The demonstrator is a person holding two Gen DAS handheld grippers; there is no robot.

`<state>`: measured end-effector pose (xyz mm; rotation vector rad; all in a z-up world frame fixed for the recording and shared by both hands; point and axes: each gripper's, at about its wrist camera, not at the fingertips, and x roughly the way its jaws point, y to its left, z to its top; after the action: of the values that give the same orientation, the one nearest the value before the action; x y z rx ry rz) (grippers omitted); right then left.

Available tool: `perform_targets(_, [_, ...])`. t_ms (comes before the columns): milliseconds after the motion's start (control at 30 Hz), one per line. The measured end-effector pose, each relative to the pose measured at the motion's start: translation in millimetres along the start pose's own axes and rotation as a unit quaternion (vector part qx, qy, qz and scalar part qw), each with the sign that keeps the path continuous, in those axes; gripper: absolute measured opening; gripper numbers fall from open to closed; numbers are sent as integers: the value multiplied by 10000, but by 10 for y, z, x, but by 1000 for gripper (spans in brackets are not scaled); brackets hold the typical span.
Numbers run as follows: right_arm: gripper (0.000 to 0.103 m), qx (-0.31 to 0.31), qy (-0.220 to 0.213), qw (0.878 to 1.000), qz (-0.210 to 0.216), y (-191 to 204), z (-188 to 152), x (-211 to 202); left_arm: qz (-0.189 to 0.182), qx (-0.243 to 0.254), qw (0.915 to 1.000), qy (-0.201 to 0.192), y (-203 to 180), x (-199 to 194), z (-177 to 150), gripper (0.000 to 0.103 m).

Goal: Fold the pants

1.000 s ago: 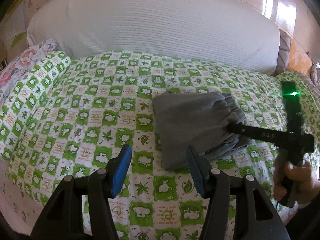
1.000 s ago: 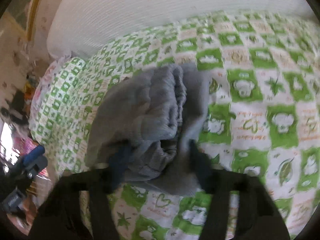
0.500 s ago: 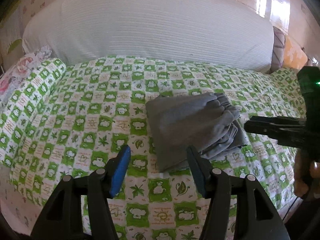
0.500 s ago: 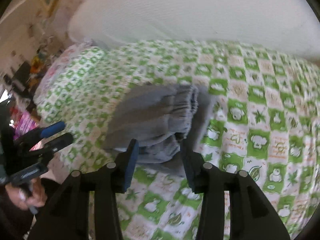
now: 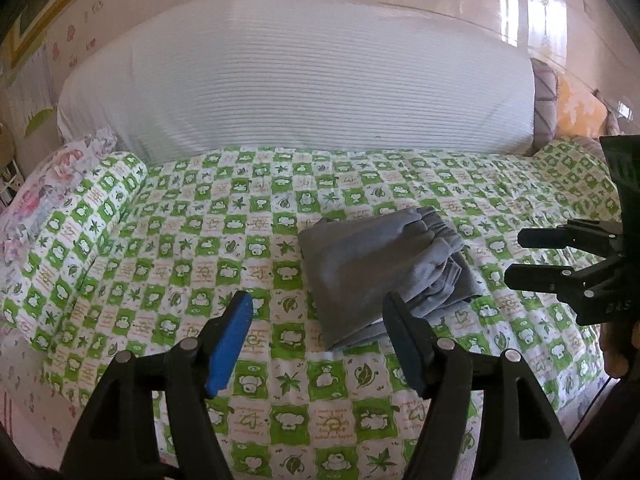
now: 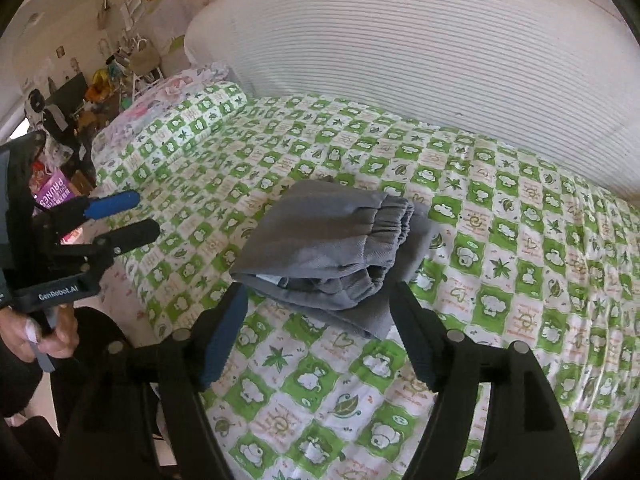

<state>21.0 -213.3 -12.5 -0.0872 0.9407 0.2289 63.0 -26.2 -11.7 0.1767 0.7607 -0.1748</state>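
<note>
The grey cotton pants (image 5: 376, 272) lie folded into a compact, thick rectangle on my green-and-white checked bedspread (image 5: 200, 248), with the gathered elastic waistband on top at the far right of the bundle and the layered edges facing my right side. In the right wrist view the same pants (image 6: 332, 240) show their stacked folds towards me, a wider bottom layer sticking out under the rest.

My left gripper (image 5: 316, 340), black with blue pads, hangs above the spread just short of the bundle, its jaws spread wide and holding nothing; the right-hand pad overlaps the near corner of the pants in the view, though I cannot tell if it touches. My right gripper (image 6: 320, 332) is likewise parted and bare, hovering before the near edge of the bundle. Each gripper is visible at the side of the other's view, clear of the cloth.

Behind the spread a big white ribbed cushion (image 5: 296, 88) stands upright, and a floral pillow (image 5: 44, 192) lies at the left.
</note>
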Motion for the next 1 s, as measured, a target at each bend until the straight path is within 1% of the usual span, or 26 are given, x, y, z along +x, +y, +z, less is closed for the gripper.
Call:
perform_targets(167, [74, -233, -39, 9997, -61, 66, -17, -58, -15, 60, 10000, -55, -48, -38, -24, 68])
perform_targets(333, [74, -419, 35, 9990, -159, 109, -41, -62, -63, 82, 9999, -66, -91, -52, -48, 68])
perform_targets(567, [74, -43, -6, 9999, -110, -25, -84, 11, -225, -126, 9996, 107, -11, 85, -89, 69])
perform_targets(633, [74, 114, 76, 9993, -335, -92, -91, 102, -303, -192, 9992, 189, 6, 171, -95, 69])
perform_targets(667, [74, 217, 162, 9983, -524, -139, -102, 159, -400, -211, 9987, 242, 1, 236, -85, 69])
perform_targets(733, [74, 456, 275, 9956, -774, -250, -128, 223, -635, -106, 9972, 371, -69, 390, -59, 69])
perform_targets(767, [74, 672, 281, 9941, -806, -343, -161, 225, -685, 31, 9966, 452, -151, 493, -43, 69])
perform_targets(867, [74, 1179, 164, 9911, -600, -577, -275, 136, -651, 575, 9949, 511, -522, 767, 40, 69])
perform_targets(1000, [74, 1329, 83, 9894, -575, -710, -365, 23, -607, 1005, 9921, 448, -891, 1030, 179, 71])
